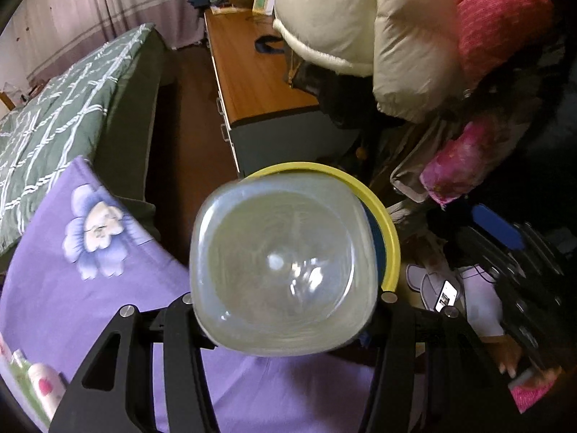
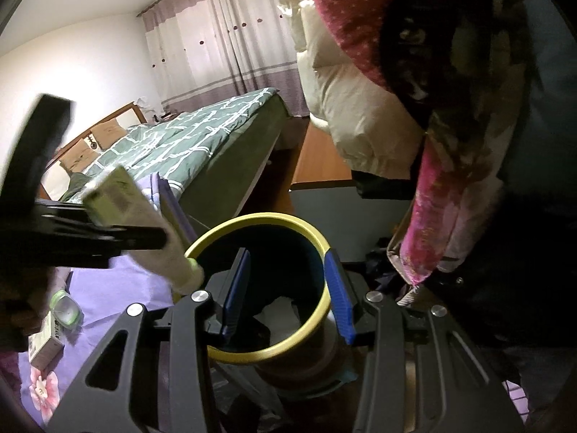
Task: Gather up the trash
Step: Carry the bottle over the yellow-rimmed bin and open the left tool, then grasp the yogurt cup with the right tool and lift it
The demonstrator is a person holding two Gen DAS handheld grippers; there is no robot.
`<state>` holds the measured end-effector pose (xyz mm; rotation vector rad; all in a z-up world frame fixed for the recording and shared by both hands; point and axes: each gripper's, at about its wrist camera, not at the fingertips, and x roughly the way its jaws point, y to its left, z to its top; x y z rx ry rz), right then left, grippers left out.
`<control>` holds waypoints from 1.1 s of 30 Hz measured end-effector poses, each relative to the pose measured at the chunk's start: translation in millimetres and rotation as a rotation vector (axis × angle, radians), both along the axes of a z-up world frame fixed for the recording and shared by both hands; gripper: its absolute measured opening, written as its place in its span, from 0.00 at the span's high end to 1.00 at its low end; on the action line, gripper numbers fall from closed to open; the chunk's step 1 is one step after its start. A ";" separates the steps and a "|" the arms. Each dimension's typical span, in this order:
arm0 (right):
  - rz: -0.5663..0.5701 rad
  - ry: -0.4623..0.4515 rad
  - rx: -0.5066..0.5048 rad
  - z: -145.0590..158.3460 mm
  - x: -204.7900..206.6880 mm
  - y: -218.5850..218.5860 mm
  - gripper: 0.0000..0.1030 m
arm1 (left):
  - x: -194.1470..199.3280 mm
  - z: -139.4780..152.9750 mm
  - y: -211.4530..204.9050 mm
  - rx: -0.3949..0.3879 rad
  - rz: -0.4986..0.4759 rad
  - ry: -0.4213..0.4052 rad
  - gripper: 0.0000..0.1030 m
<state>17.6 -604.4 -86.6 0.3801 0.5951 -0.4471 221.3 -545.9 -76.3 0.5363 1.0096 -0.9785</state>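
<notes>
My left gripper (image 1: 285, 303) is shut on a pale plastic tube (image 1: 285, 267), seen end-on in the left wrist view, right above the yellow-rimmed bin (image 1: 387, 223). In the right wrist view the left gripper (image 2: 158, 240) holds the tube (image 2: 144, 223) slanted, cap end down at the bin's left rim. My right gripper (image 2: 286, 292) is shut on the bin's (image 2: 259, 220) rim, one blue finger (image 2: 236, 288) inside, the other (image 2: 339, 296) outside. White paper (image 2: 277, 310) lies inside the bin.
A purple flowered cloth (image 1: 72, 274) holds a small box (image 2: 47, 339) and a clear lidded container (image 2: 65, 310). A green bed (image 1: 61, 115), wooden dresser (image 1: 252, 72), hanging coats (image 1: 360, 29) and a phone (image 1: 446, 296) surround the bin.
</notes>
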 end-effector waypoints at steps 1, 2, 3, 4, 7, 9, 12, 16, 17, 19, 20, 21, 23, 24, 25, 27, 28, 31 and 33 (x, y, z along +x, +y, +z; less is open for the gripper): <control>-0.002 0.001 -0.001 0.4 -0.9 -0.3 0.60 | 2.2 -3.9 -5.0 0.004 0.001 -0.001 0.27; -0.003 0.003 -0.002 1.0 -1.5 0.0 0.60 | 4.9 -7.5 -9.7 0.002 0.011 -0.010 0.19; -0.003 0.004 -0.004 1.5 -1.7 0.2 0.60 | 7.5 -9.8 -11.7 -0.003 0.022 -0.021 0.15; -0.003 0.004 -0.005 2.0 -2.2 0.4 0.60 | 9.5 -11.5 -12.1 0.001 0.031 -0.025 0.15; 0.008 0.003 -0.009 3.7 -0.9 3.9 0.60 | 12.7 -5.8 4.4 -0.024 0.068 0.009 0.15; 0.027 0.004 -0.008 3.4 2.9 8.0 0.60 | 8.7 10.4 29.9 -0.056 0.085 -0.020 0.15; 0.073 0.003 -0.005 2.7 13.0 21.6 0.60 | 0.1 37.7 76.7 -0.102 0.139 -0.078 0.14; 0.149 0.000 -0.001 2.3 28.1 47.8 0.60 | -8.5 71.9 161.3 -0.178 0.267 -0.148 0.11; 0.178 0.001 0.000 2.0 33.2 57.7 0.60 | -11.7 80.2 189.6 -0.201 0.317 -0.171 0.10; 0.233 0.004 0.001 2.4 43.8 77.8 0.60 | -16.1 91.2 238.6 -0.230 0.398 -0.208 0.07; 0.265 0.007 0.003 3.6 48.7 91.6 0.60 | -19.7 95.9 266.8 -0.243 0.453 -0.235 0.07; 0.292 0.009 0.003 4.0 54.3 101.7 0.60 | -23.9 99.2 292.7 -0.251 0.506 -0.265 0.06; 0.357 0.014 0.002 5.4 66.6 127.0 0.60 | -34.6 102.5 343.8 -0.248 0.610 -0.340 0.05; 0.385 0.017 0.003 6.1 71.2 137.8 0.60 | -39.2 103.1 361.5 -0.245 0.639 -0.360 0.05; 0.418 0.021 0.002 6.3 77.1 150.5 0.60 | -43.5 102.3 379.5 -0.243 0.671 -0.377 0.05; 0.480 0.036 -0.015 7.7 90.4 176.8 0.60 | -53.2 96.5 422.5 -0.247 0.747 -0.394 0.05; 0.501 0.040 -0.019 9.3 95.6 188.7 0.60 | -57.1 92.1 442.1 -0.248 0.781 -0.393 0.05; 0.553 0.037 -0.015 14.7 109.7 214.8 0.60 | -62.8 76.6 486.7 -0.259 0.867 -0.364 0.05; 0.591 0.033 -0.018 18.7 121.8 236.1 0.60 | -67.2 65.5 511.5 -0.274 0.902 -0.336 0.05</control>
